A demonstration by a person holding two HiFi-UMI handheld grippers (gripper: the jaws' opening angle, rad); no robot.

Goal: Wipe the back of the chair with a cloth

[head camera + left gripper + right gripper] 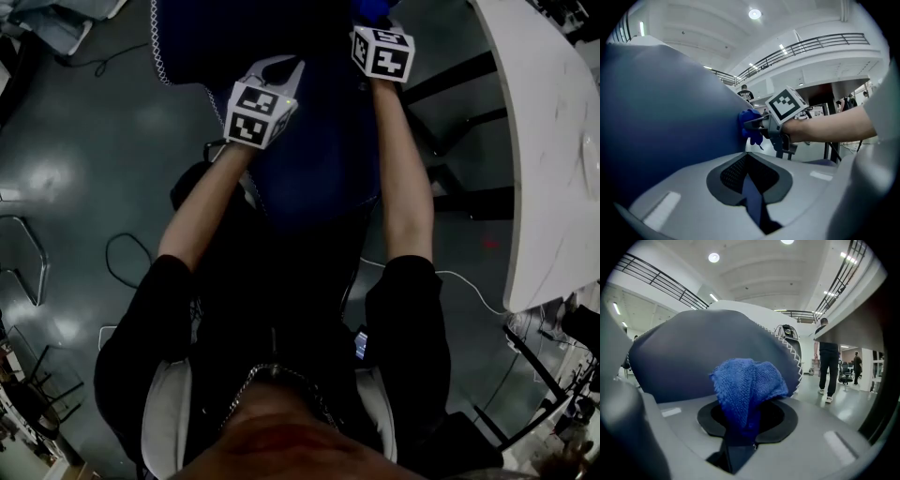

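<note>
The chair back (309, 159) is dark blue with white stitching along its edge. It fills the left of the left gripper view (661, 117) and the middle of the right gripper view (693, 352). My right gripper (375, 19) is shut on a bunched blue cloth (747, 385). The cloth (749, 123) presses against the chair back, with the right gripper (757, 124) behind it. My left gripper (281, 67) lies against the chair back lower down. Its jaws (749, 180) stand together with only a thin blue slit between them.
A white table (553, 141) runs along the right side, with dark legs (459, 84) under it. Cables (122, 248) lie on the grey floor, and metal chair frames (28, 253) stand at the left. A person (828, 366) stands in the distance.
</note>
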